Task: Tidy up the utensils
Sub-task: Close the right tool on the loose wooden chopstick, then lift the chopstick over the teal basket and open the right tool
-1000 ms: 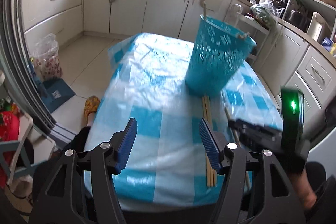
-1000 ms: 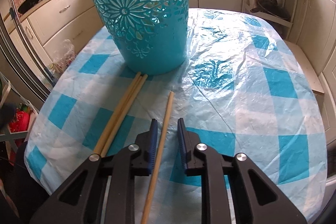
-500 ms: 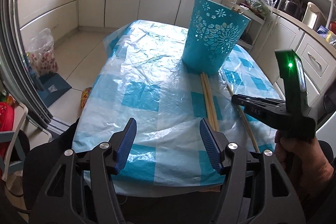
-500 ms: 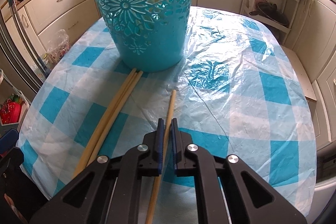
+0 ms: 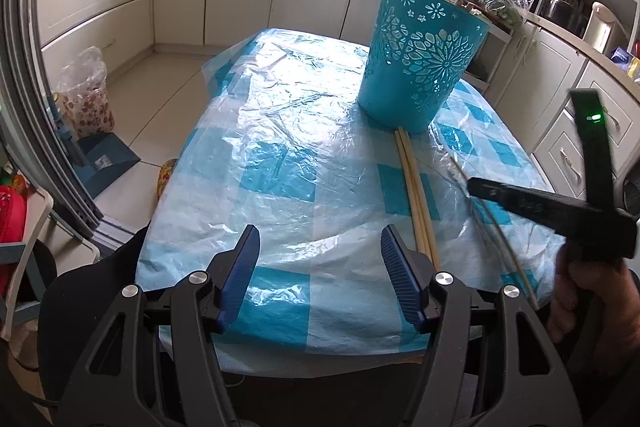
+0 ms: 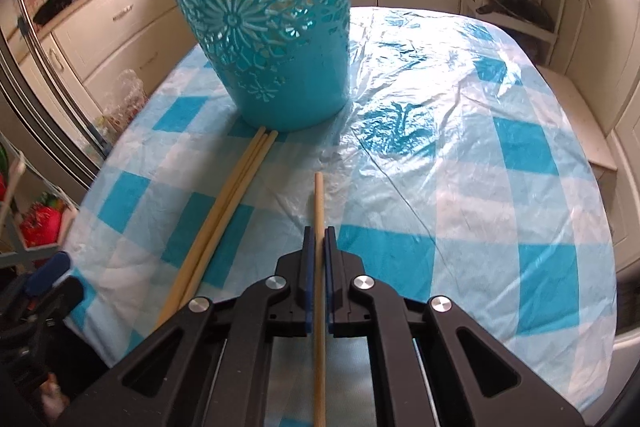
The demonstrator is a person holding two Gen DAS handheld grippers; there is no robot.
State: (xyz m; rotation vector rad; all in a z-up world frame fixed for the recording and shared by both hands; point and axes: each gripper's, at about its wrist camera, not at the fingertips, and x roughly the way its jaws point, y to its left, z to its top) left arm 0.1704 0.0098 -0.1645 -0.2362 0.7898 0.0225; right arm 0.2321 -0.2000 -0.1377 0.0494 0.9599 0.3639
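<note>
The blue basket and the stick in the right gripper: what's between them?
Nothing but bare checked tablecloth, shown in the right wrist view; the pair of chopsticks lies off to the left.

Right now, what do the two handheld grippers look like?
Both are black plastic scissor-style frames with silver pivot bolts and ribbed dark blue finger pads. The right gripper matches the left gripper. A black upright piece with a green light stands on the right gripper's body.

Both wrist cameras look steeply down along their fingers from the table's (image 5: 280, 211) near edge, the right one closer in. Both share the turquoise basket (image 5: 420, 63) (image 6: 272, 39) and paired chopsticks (image 5: 416, 195) (image 6: 224, 215).
</note>
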